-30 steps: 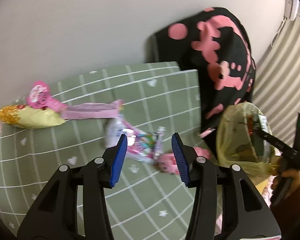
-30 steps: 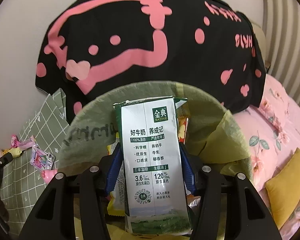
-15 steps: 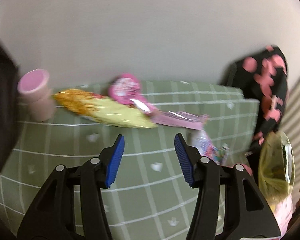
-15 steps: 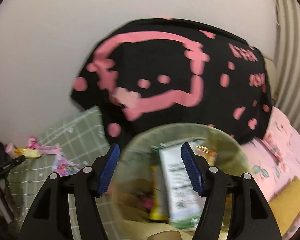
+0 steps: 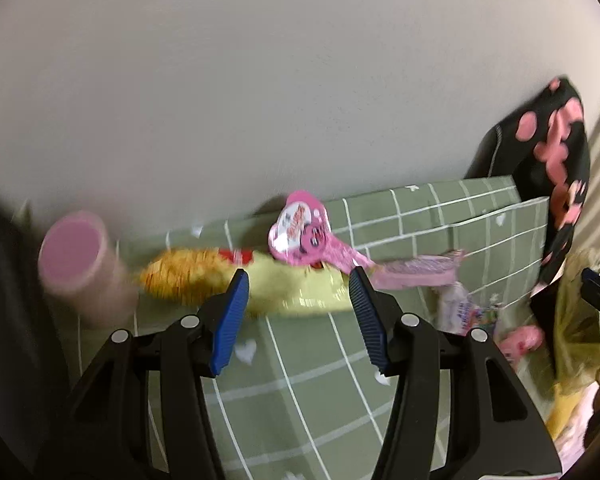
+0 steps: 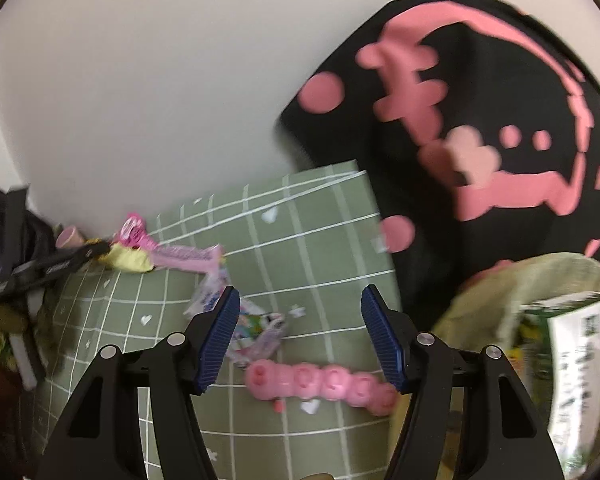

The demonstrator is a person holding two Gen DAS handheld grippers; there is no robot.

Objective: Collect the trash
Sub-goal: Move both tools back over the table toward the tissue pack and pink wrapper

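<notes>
A green checked desk (image 5: 308,392) lies under my fingers (image 5: 236,312). Ahead of them lie a yellow snack bag (image 5: 292,288), pink wrappers (image 5: 412,270) and a pink cup (image 5: 80,268), left.

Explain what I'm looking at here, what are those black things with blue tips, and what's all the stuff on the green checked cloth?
Those are two hand-held grippers, each with a camera looking along its blue-padded fingers.

The left gripper is open and empty, aimed at a yellow snack bag, with a pink cup and a pink toy package nearby.

The right gripper is also open and empty, above a colourful wrapper and a pink bumpy tray.

Everything lies on the green checked cloth. At the right, a trash bag already holds a milk carton.
</notes>
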